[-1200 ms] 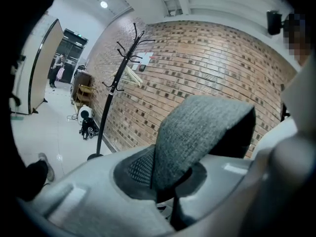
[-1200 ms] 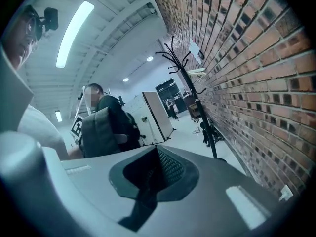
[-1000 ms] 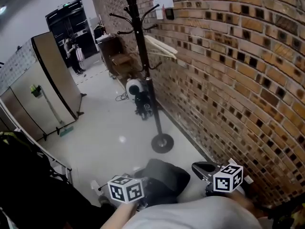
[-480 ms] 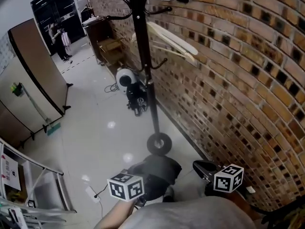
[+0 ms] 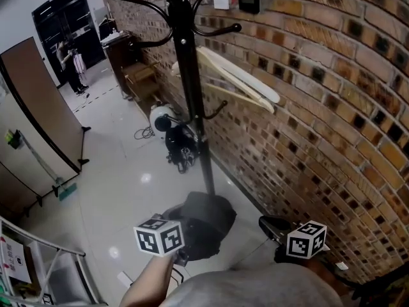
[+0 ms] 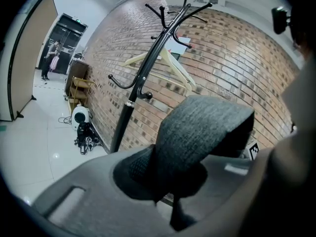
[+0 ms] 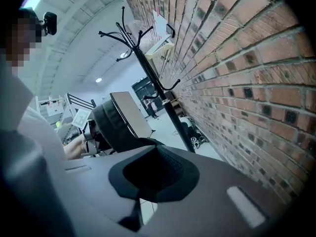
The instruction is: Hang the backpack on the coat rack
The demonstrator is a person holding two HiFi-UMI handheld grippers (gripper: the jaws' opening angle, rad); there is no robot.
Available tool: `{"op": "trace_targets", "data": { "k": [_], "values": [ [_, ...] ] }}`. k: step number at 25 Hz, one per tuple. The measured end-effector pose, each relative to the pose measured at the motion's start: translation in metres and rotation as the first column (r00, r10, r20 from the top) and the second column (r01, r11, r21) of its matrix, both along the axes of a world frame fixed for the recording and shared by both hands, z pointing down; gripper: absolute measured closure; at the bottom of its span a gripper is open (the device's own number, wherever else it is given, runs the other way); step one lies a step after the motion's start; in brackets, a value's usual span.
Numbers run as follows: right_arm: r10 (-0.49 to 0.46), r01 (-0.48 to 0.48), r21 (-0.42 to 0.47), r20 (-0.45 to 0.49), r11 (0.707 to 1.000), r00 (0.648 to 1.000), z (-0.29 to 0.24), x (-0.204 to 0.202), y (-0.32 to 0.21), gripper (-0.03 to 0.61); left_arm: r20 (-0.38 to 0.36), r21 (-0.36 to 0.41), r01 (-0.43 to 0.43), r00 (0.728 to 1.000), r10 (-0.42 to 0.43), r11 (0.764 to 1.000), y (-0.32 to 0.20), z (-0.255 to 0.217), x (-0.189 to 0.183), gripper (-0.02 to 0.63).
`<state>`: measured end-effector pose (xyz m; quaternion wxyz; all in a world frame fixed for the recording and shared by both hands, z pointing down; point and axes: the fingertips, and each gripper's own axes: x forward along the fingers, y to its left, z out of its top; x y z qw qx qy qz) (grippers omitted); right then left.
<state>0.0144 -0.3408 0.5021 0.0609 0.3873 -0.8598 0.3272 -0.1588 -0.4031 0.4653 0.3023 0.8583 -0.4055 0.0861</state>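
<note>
A black coat rack point(image 5: 190, 107) with curved hooks stands against the brick wall, straight ahead in the head view. It also rises in the left gripper view as the coat rack point(image 6: 134, 100) and in the right gripper view as the coat rack point(image 7: 160, 100). The dark grey backpack point(image 5: 203, 224) hangs low in front of the rack's foot. My left gripper point(image 5: 181, 256) is shut on its strap point(image 6: 200, 132), which loops over the jaws. My right gripper point(image 5: 271, 226) is to the right, apart from the bag, jaws shut with nothing in them. From it the backpack point(image 7: 111, 127) shows at left.
Pale wooden hangers point(image 5: 238, 82) hang from the rack near the brick wall point(image 5: 332, 114). A white device with cables point(image 5: 167, 123) lies on the floor behind the pole. A brown partition point(image 5: 35, 114) and a metal frame point(image 5: 45, 261) stand at left. A person point(image 5: 67, 66) stands far back.
The coat rack has come much closer and larger in the head view. Both grippers and the backpack have travelled forward toward its base, which the bag now covers.
</note>
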Motion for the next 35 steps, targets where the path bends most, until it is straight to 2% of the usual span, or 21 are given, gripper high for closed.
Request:
{"op": "trace_targets", "data": {
  "k": [7, 13, 20, 24, 27, 29, 32, 35],
  "values": [
    [0.029, -0.030, -0.001, -0.011, 1.000, 1.000, 0.000, 0.004, -0.022, 0.581, 0.004, 0.013, 0.008, 1.000, -0.008, 1.000, -0.071, -0.018, -0.008, 0.591],
    [0.064, -0.064, -0.004, -0.011, 0.998, 0.998, 0.002, 0.014, -0.030, 0.580, 0.016, -0.029, -0.004, 1.000, 0.004, 1.000, -0.120, -0.010, -0.011, 0.591],
    [0.084, -0.084, -0.028, -0.015, 0.996, 0.996, 0.010, 0.019, -0.038, 0.580, 0.064, -0.111, -0.036, 0.997, 0.043, 0.993, -0.174, 0.009, -0.002, 0.591],
    [0.082, -0.083, -0.035, -0.025, 0.996, 0.996, 0.015, 0.019, -0.043, 0.580, 0.046, -0.210, -0.058, 0.997, 0.069, 0.976, -0.198, 0.040, 0.008, 0.591],
    [0.078, -0.080, -0.042, -0.030, 0.996, 0.996, 0.017, 0.017, -0.043, 0.580, 0.058, -0.255, -0.071, 0.994, 0.089, 0.964, -0.203, 0.070, 0.014, 0.591],
    [0.083, -0.085, -0.048, -0.034, 0.995, 0.996, 0.018, 0.019, -0.044, 0.580, 0.078, -0.242, -0.078, 0.992, 0.100, 0.967, -0.203, 0.080, 0.014, 0.589],
    [0.094, -0.096, -0.059, -0.036, 0.994, 0.995, 0.021, 0.023, -0.045, 0.581, 0.109, -0.183, -0.098, 0.987, 0.120, 0.978, -0.204, 0.082, 0.015, 0.589],
    [0.092, -0.094, -0.066, -0.033, 0.993, 0.995, 0.022, 0.021, -0.046, 0.580, 0.176, -0.108, -0.141, 0.972, 0.159, 0.984, -0.201, 0.088, 0.018, 0.589]
  ]
}}
